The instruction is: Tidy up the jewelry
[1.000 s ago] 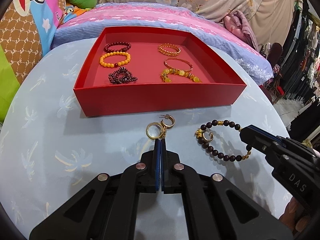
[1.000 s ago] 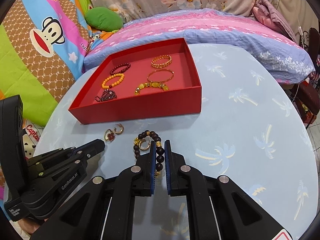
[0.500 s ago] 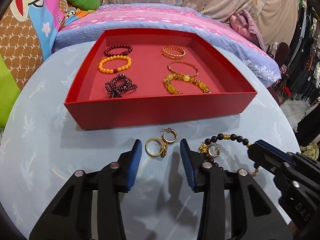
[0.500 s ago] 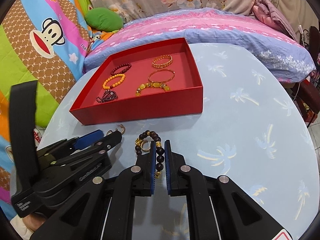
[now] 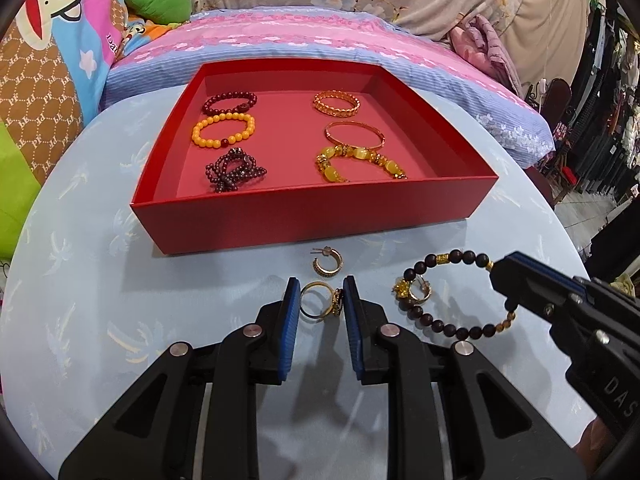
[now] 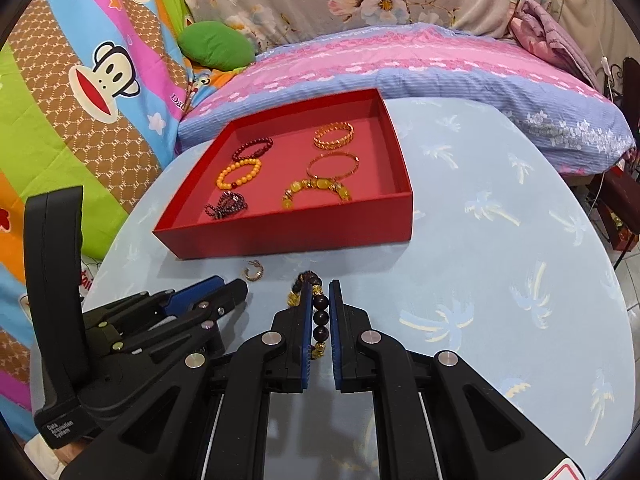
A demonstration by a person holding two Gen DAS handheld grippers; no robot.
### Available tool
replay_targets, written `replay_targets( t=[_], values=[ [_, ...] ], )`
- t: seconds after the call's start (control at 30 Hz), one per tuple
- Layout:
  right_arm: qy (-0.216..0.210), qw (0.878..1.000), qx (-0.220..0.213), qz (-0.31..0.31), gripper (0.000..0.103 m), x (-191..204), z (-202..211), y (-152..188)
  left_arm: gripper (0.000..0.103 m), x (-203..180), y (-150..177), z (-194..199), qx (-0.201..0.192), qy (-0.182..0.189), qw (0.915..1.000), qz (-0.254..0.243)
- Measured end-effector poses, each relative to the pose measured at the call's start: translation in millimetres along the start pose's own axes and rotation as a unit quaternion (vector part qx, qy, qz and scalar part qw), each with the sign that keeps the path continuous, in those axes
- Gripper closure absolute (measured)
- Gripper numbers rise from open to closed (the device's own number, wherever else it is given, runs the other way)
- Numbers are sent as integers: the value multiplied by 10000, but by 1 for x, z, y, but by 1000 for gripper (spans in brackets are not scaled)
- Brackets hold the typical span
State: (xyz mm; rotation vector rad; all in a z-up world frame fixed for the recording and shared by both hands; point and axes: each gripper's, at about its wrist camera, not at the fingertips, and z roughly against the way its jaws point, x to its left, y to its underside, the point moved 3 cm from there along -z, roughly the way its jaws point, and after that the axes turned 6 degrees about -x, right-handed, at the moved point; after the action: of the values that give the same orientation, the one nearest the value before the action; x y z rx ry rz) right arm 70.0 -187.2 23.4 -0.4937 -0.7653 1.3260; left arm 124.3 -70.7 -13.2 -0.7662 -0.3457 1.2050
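Note:
A gold ring (image 5: 316, 303) lies on the pale blue table (image 5: 100, 300) between the blue pads of my left gripper (image 5: 320, 292). Its jaws are closing and the pads stand just at the ring's sides. A gold hoop earring (image 5: 328, 267) rests just beyond it. My right gripper (image 6: 320, 286) is shut on the dark bead bracelet (image 6: 321, 316), which lies looped on the table (image 5: 440, 324) with a second earring (image 5: 423, 290) inside the loop. In the right wrist view the left gripper (image 6: 228, 286) sits low at the left, near the hoop earring (image 6: 255, 270).
A red tray (image 5: 304, 212) stands just beyond the loose pieces, holding several bracelets in two columns. Behind the round table runs a bed with a pink and blue cover (image 5: 320, 40). Patterned cushions (image 6: 80, 100) are at the left, hanging clothes (image 5: 608, 120) at the right.
The left gripper went from shut to open, moved forward so the ring sits between its pads, then narrowed on it. The right gripper and the bracelet stayed still.

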Motion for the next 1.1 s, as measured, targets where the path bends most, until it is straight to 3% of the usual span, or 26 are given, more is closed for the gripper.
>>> replay_targets(
  t=[0.63, 1.1],
  values=[
    [-220, 9972, -546, 451, 95, 35, 26, -61, 82, 1, -37, 42, -121, 23, 9999, -116],
    [-295, 9980, -475, 295, 95, 18, -17, -122, 82, 18, -99, 18, -257, 183, 9995, -13]
  ],
)
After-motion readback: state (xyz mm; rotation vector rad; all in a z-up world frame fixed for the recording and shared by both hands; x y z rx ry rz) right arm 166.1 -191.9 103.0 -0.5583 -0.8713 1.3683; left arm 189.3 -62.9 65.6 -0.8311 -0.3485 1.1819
